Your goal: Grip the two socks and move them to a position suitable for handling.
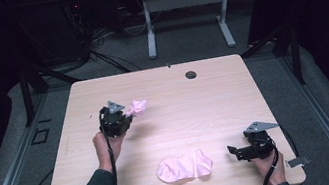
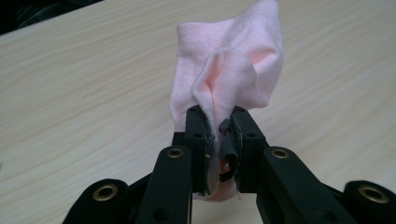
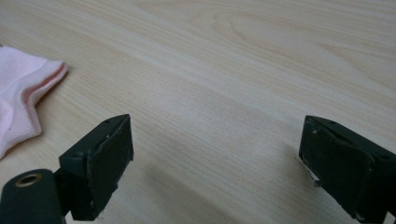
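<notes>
Left tool: the left tool (image 1: pixel 128 113) is held above the left half of the surface (image 1: pixel 214 99), its jaws clamped tight on a pink sock (image 1: pixel 137 108). The grey 3-cornered plate sits on top of it in the high view, and a black cable trails back along the forearm.
Held sock: in the left gripper view the pink sock (image 2: pixel 229 70) stands up from between the 2 black jaws, bunched and folded, with a little fabric also poking out below the pads. It is lifted clear of the wood.
Left hand: the left hand (image 1: pixel 105 145) grips the tool from below, its dark sleeve coming in from the bottom edge.
Second sock: a second pink sock (image 1: pixel 185 167) lies flat and crumpled on the surface near the front edge, roughly at the middle, well apart from the held one.
Right tool: the right tool (image 1: pixel 234 152) rests low at the front right of the surface, jaws spread wide with nothing between them. It points towards the lying sock and sits near it without touching.
Right gripper view: the 2 black pads (image 3: pixel 100 165) stand far apart over bare wood, and the cuff of the second pink sock (image 3: pixel 23 93) shows at the left edge.
Right hand: the right hand (image 1: pixel 271 168) holds the tool from behind at the front right corner.
Surface: light wood grain, with a dark round grommet (image 1: pixel 191 74) near the far edge.
</notes>
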Demonstrator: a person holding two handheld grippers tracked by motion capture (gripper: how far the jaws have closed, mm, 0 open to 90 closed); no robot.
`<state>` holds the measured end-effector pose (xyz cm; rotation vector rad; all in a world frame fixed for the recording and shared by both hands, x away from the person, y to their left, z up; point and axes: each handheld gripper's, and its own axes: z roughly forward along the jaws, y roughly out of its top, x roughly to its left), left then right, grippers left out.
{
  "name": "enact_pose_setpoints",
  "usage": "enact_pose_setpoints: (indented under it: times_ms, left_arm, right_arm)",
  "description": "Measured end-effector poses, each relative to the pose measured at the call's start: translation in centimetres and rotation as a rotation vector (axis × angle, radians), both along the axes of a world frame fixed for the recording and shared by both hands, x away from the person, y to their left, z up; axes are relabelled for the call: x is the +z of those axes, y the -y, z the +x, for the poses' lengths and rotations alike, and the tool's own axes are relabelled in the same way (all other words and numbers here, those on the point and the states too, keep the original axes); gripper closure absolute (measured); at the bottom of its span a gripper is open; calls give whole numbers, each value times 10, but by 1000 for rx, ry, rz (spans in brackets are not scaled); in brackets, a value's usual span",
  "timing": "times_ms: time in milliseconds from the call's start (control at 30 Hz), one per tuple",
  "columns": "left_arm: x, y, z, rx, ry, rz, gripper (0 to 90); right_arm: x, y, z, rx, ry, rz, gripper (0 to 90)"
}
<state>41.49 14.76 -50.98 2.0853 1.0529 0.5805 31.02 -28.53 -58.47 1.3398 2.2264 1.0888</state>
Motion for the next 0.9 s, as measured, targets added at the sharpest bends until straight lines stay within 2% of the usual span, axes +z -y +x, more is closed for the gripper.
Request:
enact_pose_setpoints:
  times_ms: [67,133,167,367,433,500,533,567,600,633,667,700,733,800,833,900]
  left_arm:
    - [0,16,-9,-62,2,-16,792]
    - [-3,34,-17,-148,7,6,790]
    - [-5,43,-21,-174,14,16,790]
    - [-25,91,-36,-351,-17,27,788]
    - [-33,104,-41,-395,-20,70,786]
    - [-41,112,-46,-455,-33,92,783]
    - [-44,116,-48,-469,-32,122,777]
    - [-47,117,-48,-502,-49,127,769]
    - [-48,118,-49,-515,-66,132,730]
    - [-50,117,-49,-506,-65,138,587]
    - [-50,115,-49,-504,-88,119,587]
    - [-50,111,-49,-497,-100,97,514]
    - [-49,108,-49,-485,-100,97,448]
    - [-45,99,-52,-486,-113,68,382]
    - [-43,96,-53,-478,-111,63,389]
    - [-40,90,-55,-450,-106,38,404]
  right_arm:
    - [0,0,0,-7,-5,-1,97]
    - [1,1,1,-2,-17,10,97]
    - [2,3,1,-2,-30,15,97]
    - [10,0,-4,4,-23,26,103]
    - [14,-3,-3,20,-25,40,104]
    - [19,-8,-2,35,-24,40,108]
    - [20,-11,1,50,-32,49,113]
    - [22,-15,3,65,-35,48,120]
    - [23,-20,5,74,-33,49,128]
    - [27,-28,10,104,-39,44,141]
    - [27,-28,10,104,-39,44,141]
    - [29,-33,13,108,-36,51,147]
    - [32,-38,19,122,-46,47,156]
    - [35,-47,27,155,-60,56,176]
    - [37,-53,33,174,-82,59,227]
    - [37,-62,42,186,-104,65,264]
